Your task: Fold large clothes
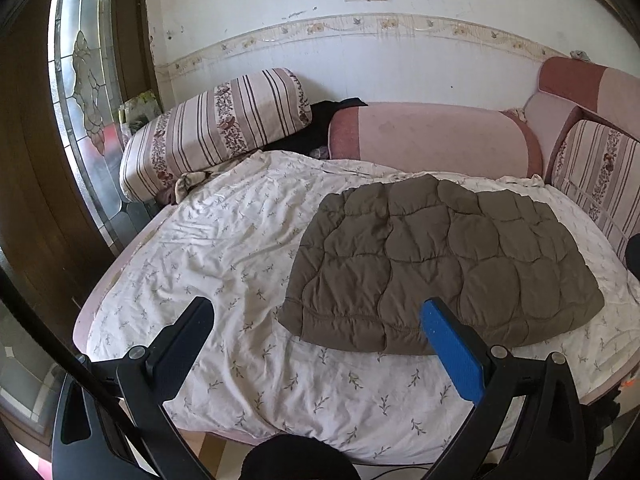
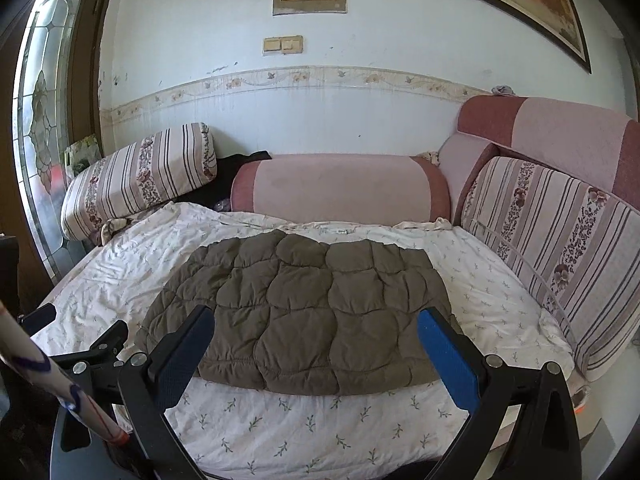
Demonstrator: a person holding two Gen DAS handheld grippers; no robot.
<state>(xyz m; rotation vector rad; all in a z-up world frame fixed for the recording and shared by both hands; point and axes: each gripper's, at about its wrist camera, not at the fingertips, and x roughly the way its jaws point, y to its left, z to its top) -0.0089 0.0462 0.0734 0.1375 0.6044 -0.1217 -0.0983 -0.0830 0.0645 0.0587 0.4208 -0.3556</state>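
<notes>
The left gripper (image 1: pixel 316 316) holds its jaws spread wide with nothing between them, hovering above the near edge of the bed; its black finger stands over bare sheet and its blue-padded finger overlaps the near hem of the olive-brown quilted puffer garment (image 1: pixel 444 268), though whether it touches the fabric cannot be told. The right gripper (image 2: pixel 316 326) likewise has its jaws wide apart and empty, framing the near part of the same olive-brown quilted puffer garment (image 2: pixel 304 316) from above. The garment lies flat as a compact, roughly rectangular bundle on the white bedsheet printed with small leafy sprigs (image 2: pixel 280 424), towards the right half of the bed and closer to the near edge than to the wall. Behind it a pink and dusty-rose cylindrical bolster (image 2: pixel 340 188) lies along the wall, with a striped floral-banded pillow (image 2: pixel 140 176) at the far left corner and a matching striped floral cushion (image 2: pixel 560 252) leaning against the pink padded headboard (image 2: pixel 560 132) at the right. A dark cloth (image 1: pixel 316 120) shows between pillow and bolster. A leaded-glass door panel (image 1: pixel 80 92) stands at the left.
</notes>
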